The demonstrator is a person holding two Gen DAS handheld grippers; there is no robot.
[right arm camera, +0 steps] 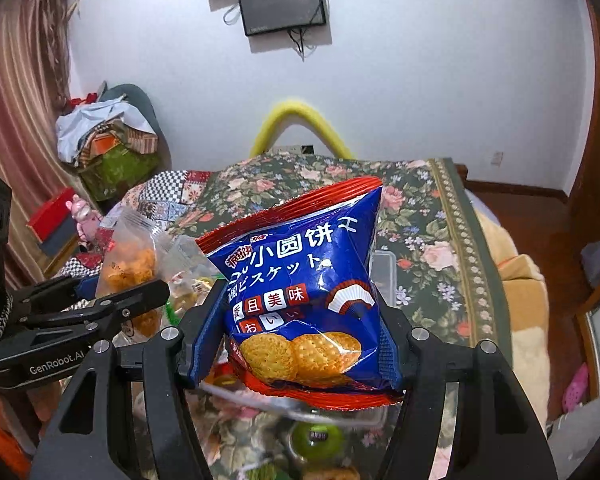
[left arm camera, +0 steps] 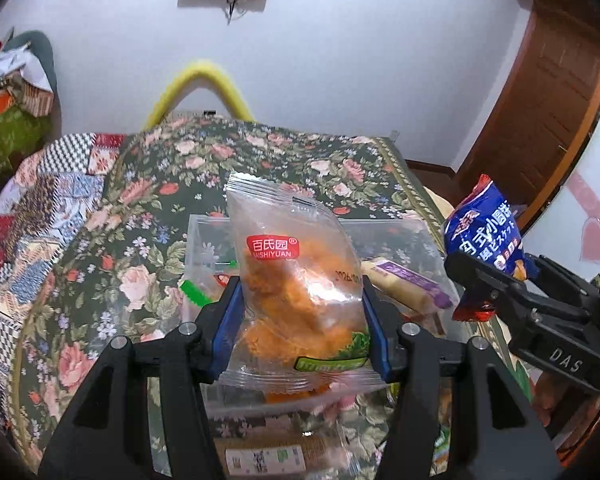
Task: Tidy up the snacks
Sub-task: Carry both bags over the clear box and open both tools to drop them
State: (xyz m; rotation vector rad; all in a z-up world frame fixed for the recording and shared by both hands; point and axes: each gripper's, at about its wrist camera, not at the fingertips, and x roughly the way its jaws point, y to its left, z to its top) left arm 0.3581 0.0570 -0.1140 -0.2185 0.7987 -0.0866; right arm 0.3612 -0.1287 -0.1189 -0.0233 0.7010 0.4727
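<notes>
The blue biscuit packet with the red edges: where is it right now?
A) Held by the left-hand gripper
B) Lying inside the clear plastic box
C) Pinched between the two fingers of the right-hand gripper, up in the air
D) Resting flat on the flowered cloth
C: the blue biscuit packet sits clamped in the right gripper, raised above the clear plastic box, while the left gripper holds a clear packet of orange snacks.
</notes>
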